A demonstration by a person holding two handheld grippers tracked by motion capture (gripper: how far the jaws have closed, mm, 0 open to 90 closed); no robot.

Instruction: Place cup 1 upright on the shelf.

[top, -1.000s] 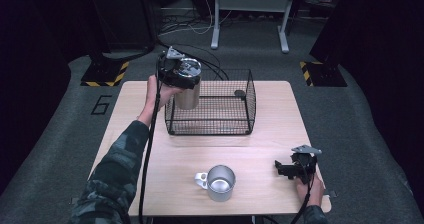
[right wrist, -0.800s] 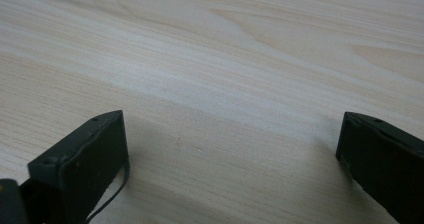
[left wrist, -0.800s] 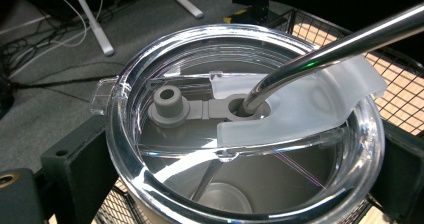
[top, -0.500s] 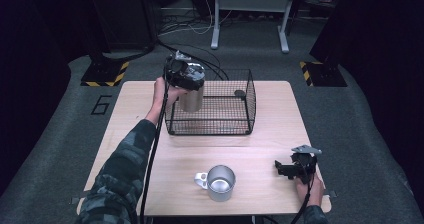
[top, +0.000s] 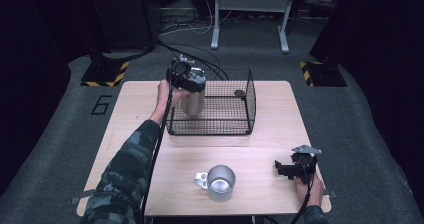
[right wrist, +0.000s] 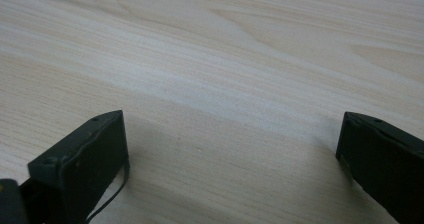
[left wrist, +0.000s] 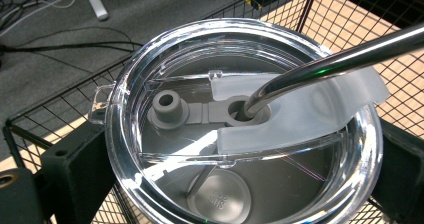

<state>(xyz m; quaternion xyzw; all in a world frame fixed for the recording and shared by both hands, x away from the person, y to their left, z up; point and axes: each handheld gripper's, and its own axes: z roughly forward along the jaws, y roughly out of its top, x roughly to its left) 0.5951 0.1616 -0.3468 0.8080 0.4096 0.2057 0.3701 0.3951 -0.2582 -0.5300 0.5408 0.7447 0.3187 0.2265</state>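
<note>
The pale wooden table (top: pixel 150 104) carries a black wire basket (top: pixel 220 115) at its 12 o'clock side. The left gripper (top: pixel 186 77) clamps a steel tumbler with a clear lid and metal straw (top: pixel 193 102), hanging inside the basket's 9 o'clock end. It may snag the wire rim or tip on release. A steel mug (top: pixel 219 182) sits at 6 o'clock. The right gripper (top: pixel 294 168), jaws spread, rests at 4 o'clock.

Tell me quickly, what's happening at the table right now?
The left hand-held gripper grips a steel tumbler with a clear lid and metal straw, holding it at the near-left corner of the wire basket. The right hand-held gripper rests open on the table, empty. A steel mug stands untouched at the front.
</note>
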